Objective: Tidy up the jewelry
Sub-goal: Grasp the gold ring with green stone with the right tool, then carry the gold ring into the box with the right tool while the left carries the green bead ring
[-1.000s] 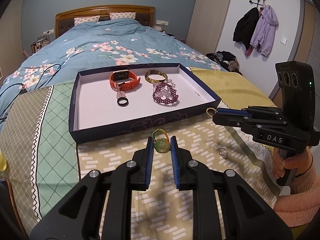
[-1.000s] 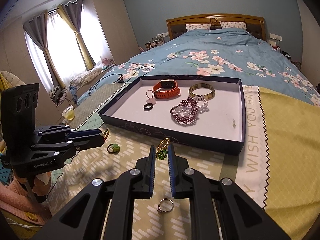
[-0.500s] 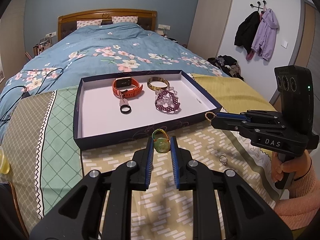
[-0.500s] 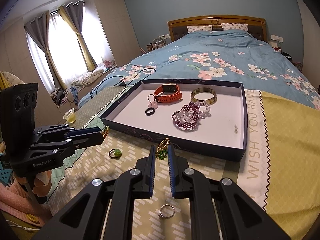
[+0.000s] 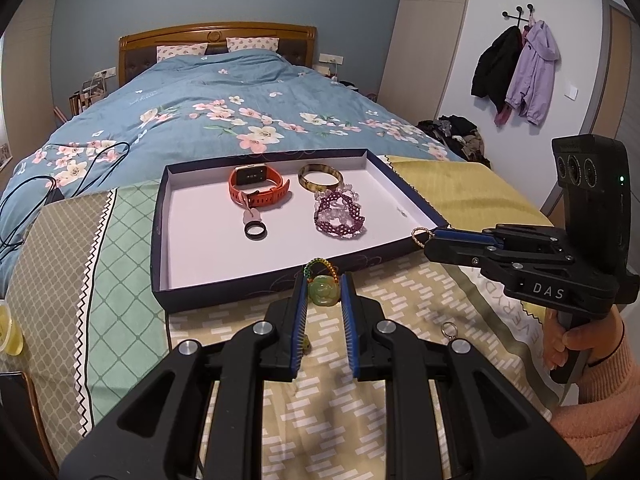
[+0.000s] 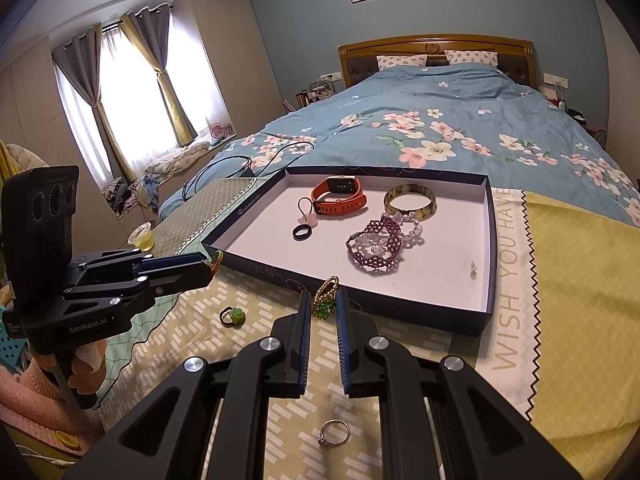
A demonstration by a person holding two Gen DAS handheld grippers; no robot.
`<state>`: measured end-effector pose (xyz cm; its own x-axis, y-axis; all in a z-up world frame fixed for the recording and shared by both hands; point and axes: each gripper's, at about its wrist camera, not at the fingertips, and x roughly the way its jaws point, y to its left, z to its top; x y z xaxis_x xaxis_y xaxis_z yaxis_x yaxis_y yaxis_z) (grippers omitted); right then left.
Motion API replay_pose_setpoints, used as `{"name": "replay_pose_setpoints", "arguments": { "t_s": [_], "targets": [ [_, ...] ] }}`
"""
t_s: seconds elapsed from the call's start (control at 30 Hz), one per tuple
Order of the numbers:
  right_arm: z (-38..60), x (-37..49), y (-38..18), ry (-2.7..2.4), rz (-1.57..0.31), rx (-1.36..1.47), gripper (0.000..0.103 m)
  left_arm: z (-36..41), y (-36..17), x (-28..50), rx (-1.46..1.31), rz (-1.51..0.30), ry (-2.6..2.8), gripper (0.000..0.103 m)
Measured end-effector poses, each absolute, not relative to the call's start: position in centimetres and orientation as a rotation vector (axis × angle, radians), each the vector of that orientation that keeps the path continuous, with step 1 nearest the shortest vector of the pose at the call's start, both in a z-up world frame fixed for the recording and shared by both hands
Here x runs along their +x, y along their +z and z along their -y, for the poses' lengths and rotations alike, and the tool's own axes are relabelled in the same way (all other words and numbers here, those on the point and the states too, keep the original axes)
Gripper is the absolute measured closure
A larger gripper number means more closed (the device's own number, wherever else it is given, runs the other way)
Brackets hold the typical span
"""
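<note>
Green jade ring (image 5: 323, 290) pinched in left gripper (image 5: 323, 292), band (image 5: 319, 267) up; right gripper (image 6: 323, 304) clamps gold-green ring (image 6: 325, 300) upright.

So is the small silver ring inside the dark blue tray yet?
Out: the small silver ring lies on the beige patterned cloth, in front of the dark blue tray's near wall.

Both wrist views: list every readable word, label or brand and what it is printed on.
"DAS": side of the right gripper.
"GenRobot.AI": side of the left gripper.
"WISH YOU HAVE": white border of the yellow cloth, running sideways.
Logo on the box wall: too small to read.
</note>
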<state>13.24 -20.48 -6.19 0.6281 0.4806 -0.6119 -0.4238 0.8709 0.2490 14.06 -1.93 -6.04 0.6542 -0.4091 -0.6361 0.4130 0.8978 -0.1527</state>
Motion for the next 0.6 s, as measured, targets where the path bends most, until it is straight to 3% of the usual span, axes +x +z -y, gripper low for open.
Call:
{"name": "replay_pose_setpoints", "arguments": {
  "t_s": [0.6],
  "targets": [
    [20.2, 14.2, -5.6, 0.526, -0.710, 0.072, 0.092, 1.9, -5.5, 15.4, 0.018, -0.698, -0.446, 0.086]
  ]
}}
